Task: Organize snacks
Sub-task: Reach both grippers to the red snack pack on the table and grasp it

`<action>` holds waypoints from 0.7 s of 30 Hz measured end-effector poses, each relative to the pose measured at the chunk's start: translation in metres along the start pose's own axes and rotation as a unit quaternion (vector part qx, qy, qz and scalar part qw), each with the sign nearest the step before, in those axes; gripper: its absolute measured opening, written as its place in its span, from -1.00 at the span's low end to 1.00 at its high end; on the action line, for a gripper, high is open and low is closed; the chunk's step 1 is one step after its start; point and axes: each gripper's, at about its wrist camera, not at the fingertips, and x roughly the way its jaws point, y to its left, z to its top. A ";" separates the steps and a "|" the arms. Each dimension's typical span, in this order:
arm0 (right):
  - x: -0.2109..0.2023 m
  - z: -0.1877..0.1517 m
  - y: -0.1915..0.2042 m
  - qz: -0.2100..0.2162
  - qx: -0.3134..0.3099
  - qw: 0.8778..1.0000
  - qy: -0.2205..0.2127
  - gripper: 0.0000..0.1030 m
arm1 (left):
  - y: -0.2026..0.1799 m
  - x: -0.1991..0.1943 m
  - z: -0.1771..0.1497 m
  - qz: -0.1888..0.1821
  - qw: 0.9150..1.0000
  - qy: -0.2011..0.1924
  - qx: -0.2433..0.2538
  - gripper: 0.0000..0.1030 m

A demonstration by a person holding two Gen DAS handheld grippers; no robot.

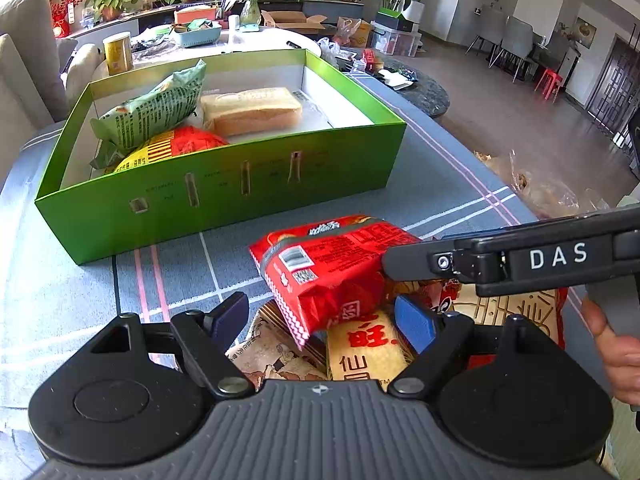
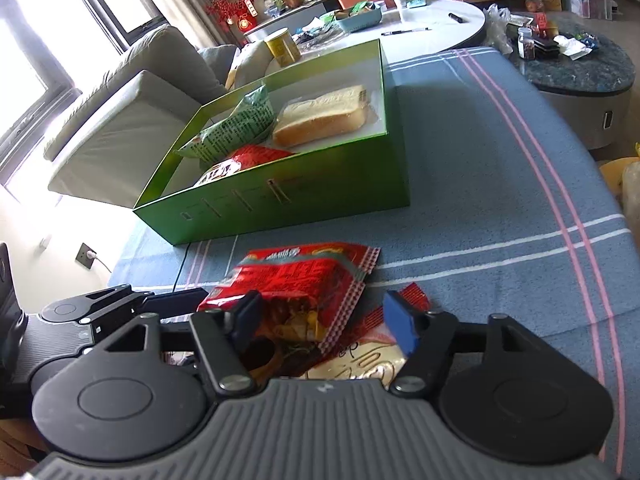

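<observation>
A green cardboard box [image 1: 240, 188] [image 2: 304, 200] stands on the blue striped cloth. It holds a green bag [image 1: 152, 112], a wrapped bread loaf [image 1: 252, 110] and a red-and-yellow pack [image 1: 176, 148]. In front of it is a pile of snacks, with a red packet [image 1: 328, 268] [image 2: 296, 276] lying on top. My left gripper [image 1: 322, 318] hangs open just above the pile, over a yellow rice-cracker pack [image 1: 368, 352]. My right gripper [image 2: 324, 318] straddles the red packet's near end. Its left pad touches the wrapper, while its right pad stands clear of it.
A person's hand [image 1: 616, 344] holds the right gripper's handle at the right edge. Behind the box are a yellow can [image 1: 118, 52], a cluttered white table [image 2: 440, 28] and a dark marble table [image 2: 580, 68]. A sofa [image 2: 132, 112] lies to the left and a clear plastic bag [image 1: 540, 188] to the right.
</observation>
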 end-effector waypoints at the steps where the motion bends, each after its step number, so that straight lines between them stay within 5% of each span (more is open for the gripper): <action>1: 0.000 0.000 0.000 0.000 0.000 1.000 0.000 0.25 | 0.000 0.000 0.000 0.000 1.000 0.000 -0.001 0.52; 11: 0.004 0.006 -0.001 0.008 0.025 1.000 0.008 0.25 | 0.006 -0.012 0.004 -0.003 1.000 -0.022 -0.003 0.52; 21: 0.009 0.017 -0.012 0.019 0.076 0.997 0.011 0.16 | 0.031 0.000 0.018 0.015 0.998 -0.029 -0.061 0.51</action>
